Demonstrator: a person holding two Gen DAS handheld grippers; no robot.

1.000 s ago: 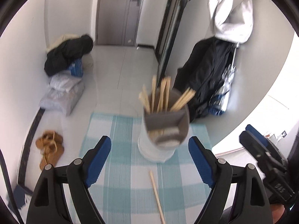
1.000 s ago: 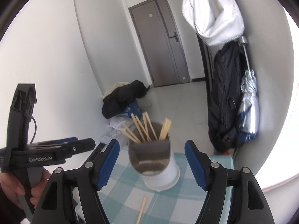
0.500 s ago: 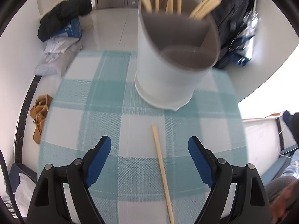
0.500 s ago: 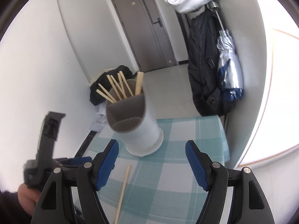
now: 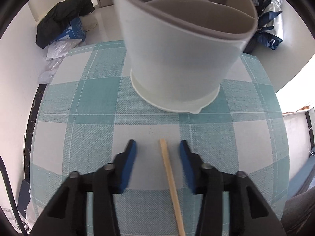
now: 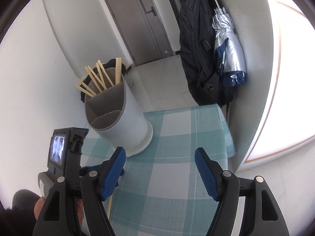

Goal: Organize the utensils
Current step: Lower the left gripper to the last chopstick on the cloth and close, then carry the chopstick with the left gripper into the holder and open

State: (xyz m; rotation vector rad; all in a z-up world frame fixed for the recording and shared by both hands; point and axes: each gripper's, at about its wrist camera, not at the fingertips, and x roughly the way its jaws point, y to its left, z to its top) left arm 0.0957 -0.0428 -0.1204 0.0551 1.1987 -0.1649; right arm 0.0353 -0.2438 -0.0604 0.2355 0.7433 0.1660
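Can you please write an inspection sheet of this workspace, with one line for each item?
Surface: teal checked tablecloth, flat.
Job's things: white utensil holder upright, several chopsticks in its rear compartment; one loose chopstick lying on the cloth.
Clutter: nothing seen on the cloth.
Grippers: left hand-held gripper has just been closing around the loose chopstick, pads not yet touching it; right hand-held gripper open, holding nothing.
Cables: nothing seen on the cloth.
Surroundings: grey door, dark coat, silver umbrella, bags on floor.
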